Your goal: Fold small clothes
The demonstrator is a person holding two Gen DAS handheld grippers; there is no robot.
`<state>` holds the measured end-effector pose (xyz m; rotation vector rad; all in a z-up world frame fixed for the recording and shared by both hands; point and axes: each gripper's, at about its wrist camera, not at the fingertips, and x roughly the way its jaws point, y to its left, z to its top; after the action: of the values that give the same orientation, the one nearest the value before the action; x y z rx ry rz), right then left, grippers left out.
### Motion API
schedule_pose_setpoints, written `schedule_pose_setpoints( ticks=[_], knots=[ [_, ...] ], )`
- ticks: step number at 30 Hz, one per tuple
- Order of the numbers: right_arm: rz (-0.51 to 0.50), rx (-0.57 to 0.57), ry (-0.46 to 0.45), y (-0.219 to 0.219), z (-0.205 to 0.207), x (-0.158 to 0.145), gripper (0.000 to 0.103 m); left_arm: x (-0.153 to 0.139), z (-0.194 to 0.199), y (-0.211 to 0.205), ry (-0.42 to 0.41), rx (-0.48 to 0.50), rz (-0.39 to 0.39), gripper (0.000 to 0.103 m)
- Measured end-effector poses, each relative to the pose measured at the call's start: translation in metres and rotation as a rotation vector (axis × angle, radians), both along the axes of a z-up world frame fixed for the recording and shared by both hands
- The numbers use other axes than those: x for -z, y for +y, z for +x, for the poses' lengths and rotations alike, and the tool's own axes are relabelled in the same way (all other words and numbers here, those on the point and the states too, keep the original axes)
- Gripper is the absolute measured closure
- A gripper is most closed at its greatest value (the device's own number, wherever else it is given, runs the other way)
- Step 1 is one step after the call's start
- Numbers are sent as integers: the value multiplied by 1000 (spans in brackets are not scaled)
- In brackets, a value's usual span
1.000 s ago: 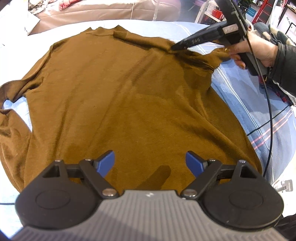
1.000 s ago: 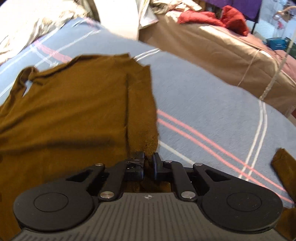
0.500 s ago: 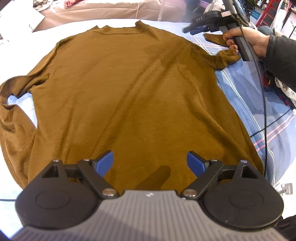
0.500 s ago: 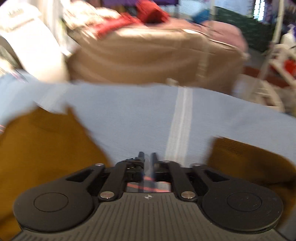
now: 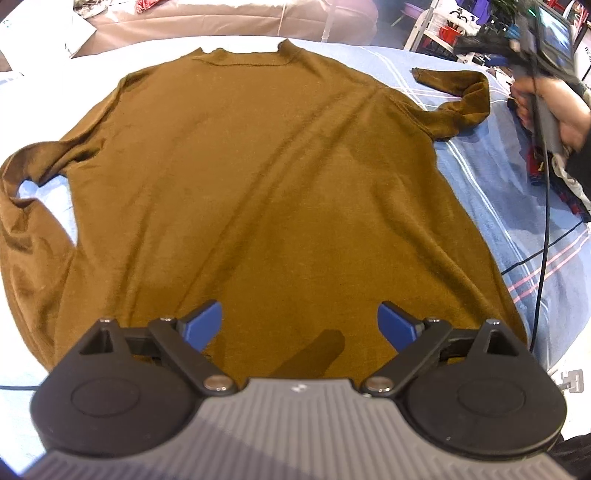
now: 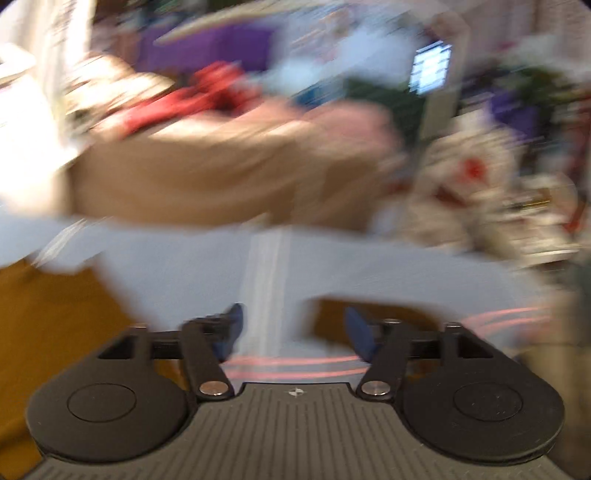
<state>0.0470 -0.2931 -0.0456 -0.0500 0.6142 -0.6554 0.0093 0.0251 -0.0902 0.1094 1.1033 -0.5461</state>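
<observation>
A brown long-sleeved top [image 5: 266,177] lies spread flat on the blue striped sheet [image 5: 535,258], neck at the far side. Its right sleeve [image 5: 458,96] lies bent at the upper right, the left sleeve [image 5: 22,236] curls at the left edge. My left gripper [image 5: 299,317] hovers over the hem, jaws opening, nothing between its blue pads. My right gripper [image 6: 291,328] is lifted off the cloth, its jaws opening and empty; that view is blurred, with brown fabric [image 6: 55,332] at lower left. In the left wrist view a hand [image 5: 554,107] holds the right gripper at the far right.
A tan bed or sofa [image 5: 229,14] stands beyond the sheet with red clothes [image 6: 192,96] on it. Shelves and clutter [image 5: 450,29] fill the back right. A black cable [image 5: 543,236] hangs down from the right gripper over the sheet's right side.
My right gripper let go of the right sleeve, opened and swung up and away to the right. The folded shoulder now lies flat with the sleeve out to the side. The left gripper stayed put.
</observation>
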Motion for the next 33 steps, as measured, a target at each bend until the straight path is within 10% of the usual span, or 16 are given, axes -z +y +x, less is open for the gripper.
schedule_pose_setpoints(
  ticks=[4, 7, 8, 9, 18, 20, 22, 29, 30, 32, 33],
  knots=[
    [-92, 143, 90, -35, 1, 19, 0, -1, -5, -10, -4, 45, -3, 10],
    [39, 31, 97, -50, 7, 34, 0, -6, -11, -14, -20, 71, 3, 10],
    [72, 9, 100, -54, 7, 36, 20, -7, -14, -14, -27, 72, 8, 10],
    [84, 51, 132, -58, 11, 39, 100, -9, -16, -13, -33, 67, 11, 10],
    [106, -125, -135, 3, 14, -21, 99, -13, -14, 6, -19, -5, 21, 9],
    [103, -30, -119, -6, 17, -20, 80, -16, -16, 9, -30, -11, 12, 9],
    [224, -14, -181, -14, 13, -17, 100, -16, -16, 12, -28, -16, 2, 9],
    [223, -276, -251, 34, 18, -33, 103, -16, -14, 13, -29, -8, 6, 9],
    [194, -260, -235, 37, 23, -33, 94, -18, -16, 13, -39, -7, 7, 9],
    [95, -155, -167, 31, 35, -22, 12, -20, -19, 17, -49, -13, 10, 8],
    [31, -86, -134, 24, 39, -11, 0, -20, -20, 19, -48, -20, 11, 8]
  ],
)
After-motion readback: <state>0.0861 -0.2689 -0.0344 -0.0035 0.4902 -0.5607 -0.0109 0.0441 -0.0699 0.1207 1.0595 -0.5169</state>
